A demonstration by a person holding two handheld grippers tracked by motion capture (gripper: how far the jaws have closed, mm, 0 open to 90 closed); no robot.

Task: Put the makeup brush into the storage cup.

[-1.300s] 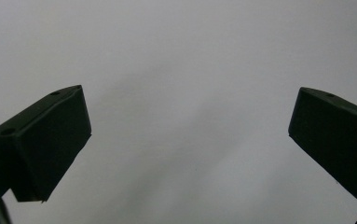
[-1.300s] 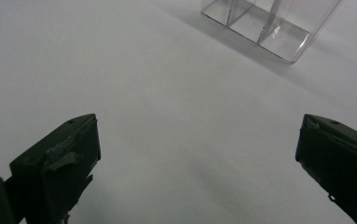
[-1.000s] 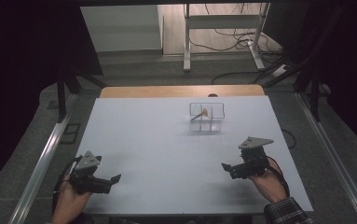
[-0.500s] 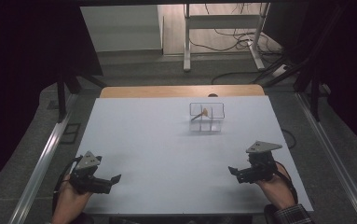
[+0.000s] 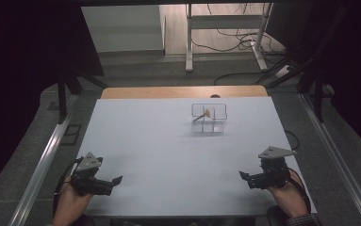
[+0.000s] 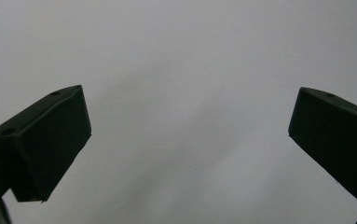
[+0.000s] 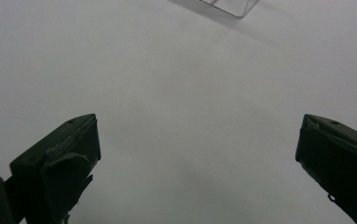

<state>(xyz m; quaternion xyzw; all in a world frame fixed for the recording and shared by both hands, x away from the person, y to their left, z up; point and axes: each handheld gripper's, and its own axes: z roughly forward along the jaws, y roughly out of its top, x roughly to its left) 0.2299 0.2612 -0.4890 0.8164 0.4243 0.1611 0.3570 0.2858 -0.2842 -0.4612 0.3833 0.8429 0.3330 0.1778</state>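
Where the room falls dark on both sides, the white table [image 5: 168, 141] takes up the middle of the high view, w/ a strip of bare wood along its far edge and a metal frame [image 5: 225, 23] on the floor beyond. Next down in size, a clear box [image 5: 209, 117] w/ small compartments sits on the far half, right of centre, holding a thin stick w/ a pale tip [image 5: 205, 113]; which compartment, can't tell. The left gripper [image 5: 114, 181] rests at the near left corner in the left hand [image 5: 69, 205], jaws spread wide over bare table in its own view [image 6: 190, 135], gripping 0 things. The right gripper [image 5: 244, 176], in the right hand [image 5: 286, 197], sits at the near right edge, jaws likewise wide apart [image 7: 197, 149], w/ a corner of the box at the top.
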